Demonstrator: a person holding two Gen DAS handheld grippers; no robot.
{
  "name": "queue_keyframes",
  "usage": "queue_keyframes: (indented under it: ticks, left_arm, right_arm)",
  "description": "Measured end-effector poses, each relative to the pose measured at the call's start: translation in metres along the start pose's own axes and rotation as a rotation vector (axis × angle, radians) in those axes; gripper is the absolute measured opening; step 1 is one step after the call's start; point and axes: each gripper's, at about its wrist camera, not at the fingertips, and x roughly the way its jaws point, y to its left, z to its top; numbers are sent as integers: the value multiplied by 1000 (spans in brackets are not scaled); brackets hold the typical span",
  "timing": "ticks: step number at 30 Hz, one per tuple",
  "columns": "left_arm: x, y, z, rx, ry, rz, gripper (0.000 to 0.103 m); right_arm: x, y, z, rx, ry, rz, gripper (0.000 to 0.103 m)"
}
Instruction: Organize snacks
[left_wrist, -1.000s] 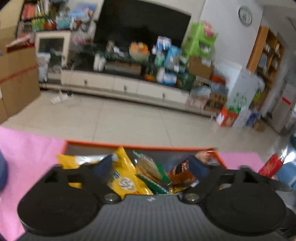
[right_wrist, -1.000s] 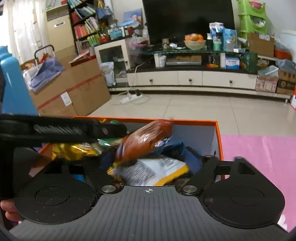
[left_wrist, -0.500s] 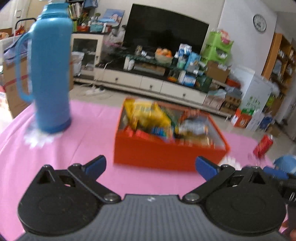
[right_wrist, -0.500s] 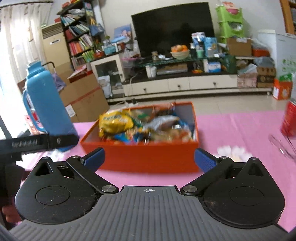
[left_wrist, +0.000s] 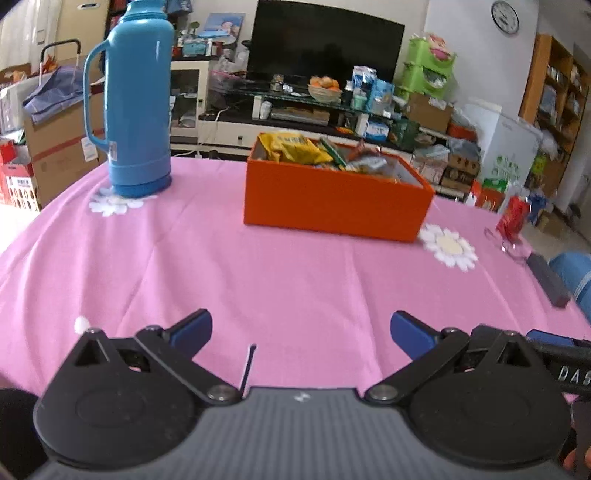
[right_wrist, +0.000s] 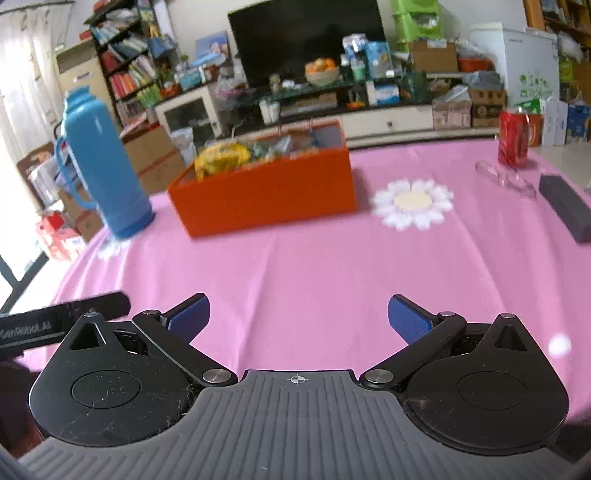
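An orange box (left_wrist: 334, 199) (right_wrist: 266, 194) stands on the pink tablecloth, filled with several snack packets; a yellow bag (left_wrist: 291, 147) (right_wrist: 221, 157) sticks up at its left end. My left gripper (left_wrist: 301, 332) hovers open over bare cloth, well short of the box, nothing between its blue fingers (left_wrist: 192, 328). My right gripper (right_wrist: 297, 317) is likewise open and empty, also back from the box. Part of the other tool shows at each view's edge.
A tall blue thermos (left_wrist: 136, 99) (right_wrist: 101, 166) stands left of the box. A red can (right_wrist: 513, 138) (left_wrist: 513, 218), a clear glass piece (right_wrist: 506, 179) and a dark flat block (right_wrist: 565, 206) (left_wrist: 546, 275) lie at the right. White daisy prints mark the cloth.
Both grippers have pulled back from right over the box to the near side of the table. A packet seen between the right fingers a second ago now lies in the box.
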Motion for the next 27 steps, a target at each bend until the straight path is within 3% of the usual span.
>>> queue_keyframes:
  ticks: [5,10,27]
  left_arm:
    - [-9,-7,4,-1,-13,-48,102]
    - [-13,-10,2,22,-21,-30,102]
    - [-10,-1,1,-10,-13,1,98]
  right_arm:
    - [-10,2,-10,-23,24,-7,96]
    - [-22,5,-7,-28,-6,-14,96]
    - [-12,16,-6,-59,41,-16,96]
